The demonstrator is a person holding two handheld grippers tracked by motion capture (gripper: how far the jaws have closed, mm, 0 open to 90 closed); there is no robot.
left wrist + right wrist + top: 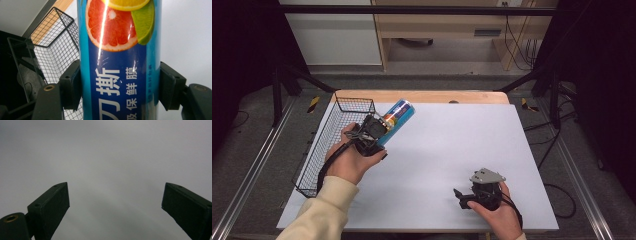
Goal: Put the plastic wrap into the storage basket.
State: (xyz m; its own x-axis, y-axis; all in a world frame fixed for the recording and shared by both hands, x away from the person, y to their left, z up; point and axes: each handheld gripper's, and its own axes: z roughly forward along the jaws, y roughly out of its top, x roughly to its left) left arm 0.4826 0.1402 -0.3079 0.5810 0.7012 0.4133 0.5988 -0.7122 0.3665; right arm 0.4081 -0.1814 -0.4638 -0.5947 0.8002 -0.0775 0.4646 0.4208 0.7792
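Left tongs (377, 131) clamp a blue tube (396, 120) across its girth, a pad on each side; its long axis runs along the jaws, up and away to the right over the table (452, 150). Just to the left of the tube stands the wire basket (334, 135), mouth up, so the coming move seems to be a short carry leftward, the tube turned along the basket's length. Right tongs (467, 196) rest well apart near the table's front, jaws wide and holding nothing.

Left gripper (379, 131) clamped, right gripper (460, 196) agape
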